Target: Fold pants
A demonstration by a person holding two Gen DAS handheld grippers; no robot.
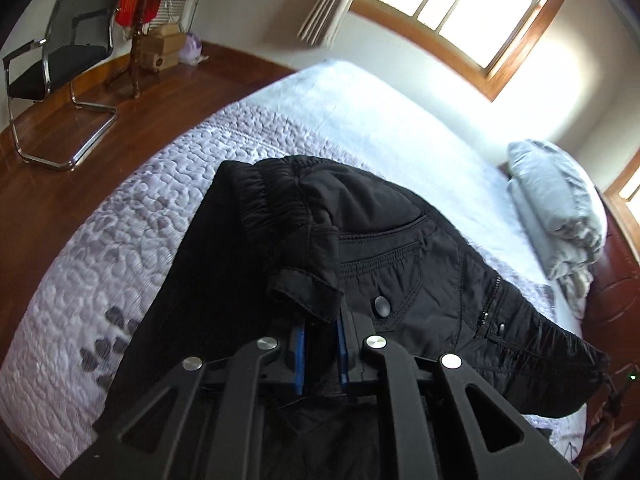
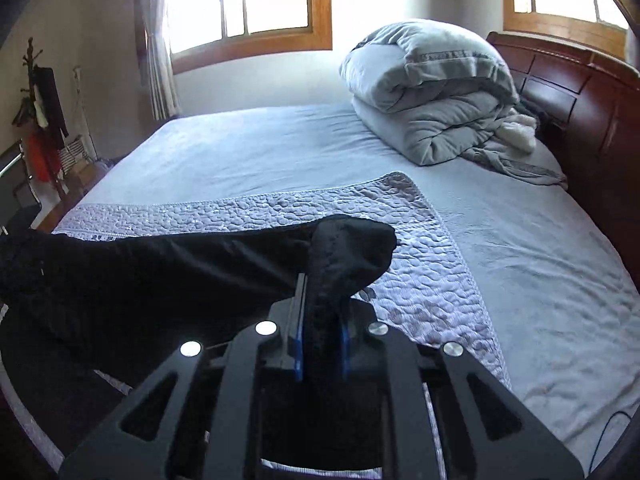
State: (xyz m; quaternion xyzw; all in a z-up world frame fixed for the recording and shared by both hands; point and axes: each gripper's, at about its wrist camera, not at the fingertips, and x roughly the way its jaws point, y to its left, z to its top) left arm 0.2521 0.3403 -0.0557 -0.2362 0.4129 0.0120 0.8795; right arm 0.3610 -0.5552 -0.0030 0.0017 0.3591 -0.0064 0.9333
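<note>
The black pants point(image 1: 400, 240) hang lifted over the quilted lilac bedspread point(image 1: 120, 240). Their waistband, a pocket and a snap button face the left wrist camera. My left gripper point(image 1: 322, 320) is shut on a fold of the waistband, and the cloth hides its fingertips. In the right wrist view the pants point(image 2: 160, 276) stretch away to the left as a dark band. My right gripper point(image 2: 323, 308) is shut on a bunched end of the black cloth, which pokes up between its blue pads point(image 2: 298, 344).
A folded grey duvet point(image 2: 432, 92) lies by the wooden headboard point(image 2: 580, 96) at the far right of the bed. A black chair point(image 1: 60, 60), a coat stand with clothes point(image 1: 136, 8) and boxes stand on the wooden floor left of the bed. Windows line the far wall.
</note>
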